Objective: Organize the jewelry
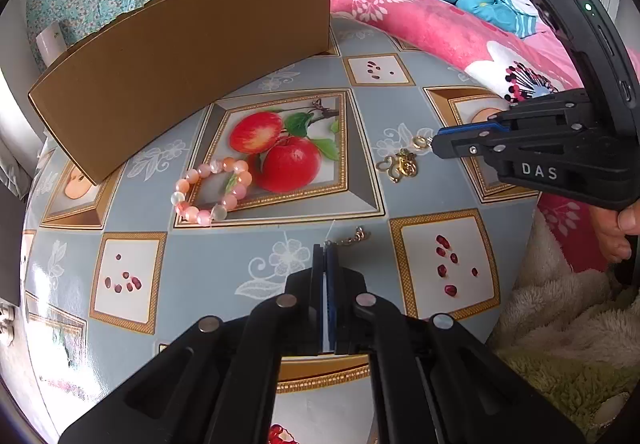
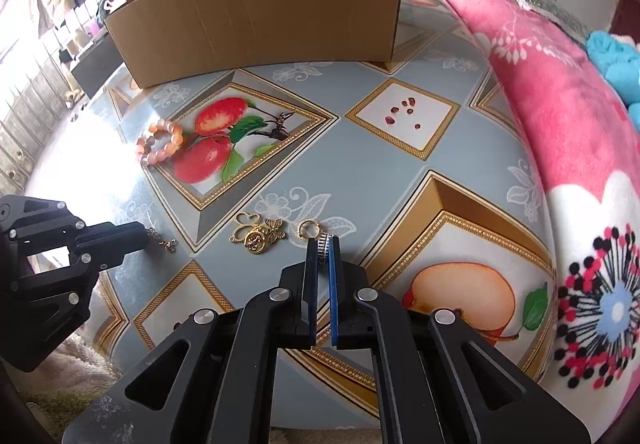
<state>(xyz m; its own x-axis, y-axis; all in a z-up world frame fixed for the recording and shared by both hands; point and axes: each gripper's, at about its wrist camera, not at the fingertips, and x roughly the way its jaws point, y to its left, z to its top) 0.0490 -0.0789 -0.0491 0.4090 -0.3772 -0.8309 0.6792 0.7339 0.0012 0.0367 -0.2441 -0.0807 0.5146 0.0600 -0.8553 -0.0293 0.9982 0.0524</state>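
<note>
box [image 1: 180, 56] behind bracelet [image 1: 212, 188]; charms [image 1: 400, 166] right of bracelet; all on table [image 1: 248, 252]

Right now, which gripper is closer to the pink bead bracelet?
Left. The left gripper sits just below and right of the bracelet; the right gripper is farther off, past the gold charms.

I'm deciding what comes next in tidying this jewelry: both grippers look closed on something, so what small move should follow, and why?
Probably lift the right gripper a little and carry its silvery ring toward the cardboard box. Its jaws are pinched on that ring at the tablecloth, while the left gripper already holds a small chain. The gold pendants, gold ring and bead bracelet still lie loose.
</note>
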